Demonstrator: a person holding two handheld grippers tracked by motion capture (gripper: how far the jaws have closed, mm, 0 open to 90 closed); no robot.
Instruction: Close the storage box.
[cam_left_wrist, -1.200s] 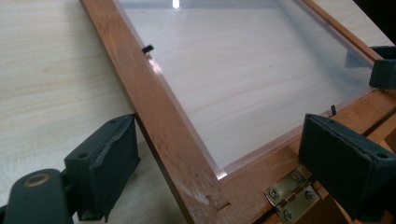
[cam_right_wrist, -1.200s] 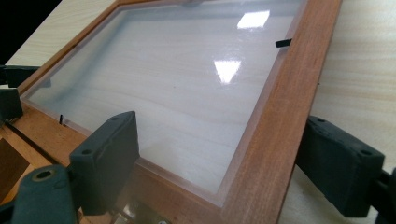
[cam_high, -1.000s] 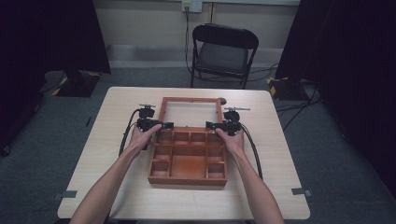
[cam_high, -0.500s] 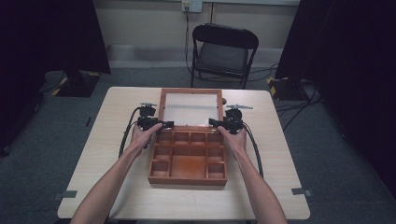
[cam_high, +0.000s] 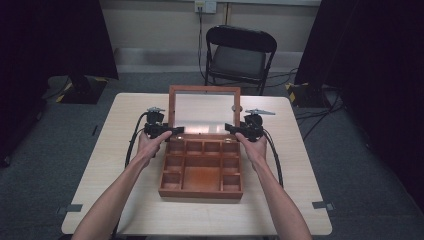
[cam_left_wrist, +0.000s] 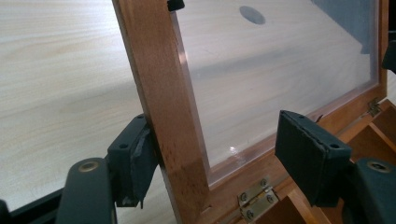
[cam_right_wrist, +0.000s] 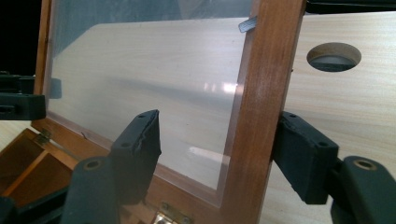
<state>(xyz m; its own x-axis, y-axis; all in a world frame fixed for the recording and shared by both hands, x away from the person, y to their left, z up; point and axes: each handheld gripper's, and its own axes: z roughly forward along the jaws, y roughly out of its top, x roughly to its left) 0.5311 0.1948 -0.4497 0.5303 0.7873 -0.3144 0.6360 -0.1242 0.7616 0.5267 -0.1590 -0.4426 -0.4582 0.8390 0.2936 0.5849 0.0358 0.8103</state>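
Table (cam_high: 125, 200): wooden box (cam_high: 201, 187) open, compartments empty, lid (cam_high: 204, 90) raised.

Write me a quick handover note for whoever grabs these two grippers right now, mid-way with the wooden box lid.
Left gripper: open, jaws straddling the left side rail of the lid, outer jaw touching the wood.
Right gripper: open, jaws astride the lid's right side rail, outer jaw against it.
Wooden compartment box: at mid-table, its compartments look empty. The glazed lid stands roughly upright on its rear hinges.
Done: lid raised.
Left: probably ease the lid fully back or let go. It is not clamped, so steady it before withdrawing.
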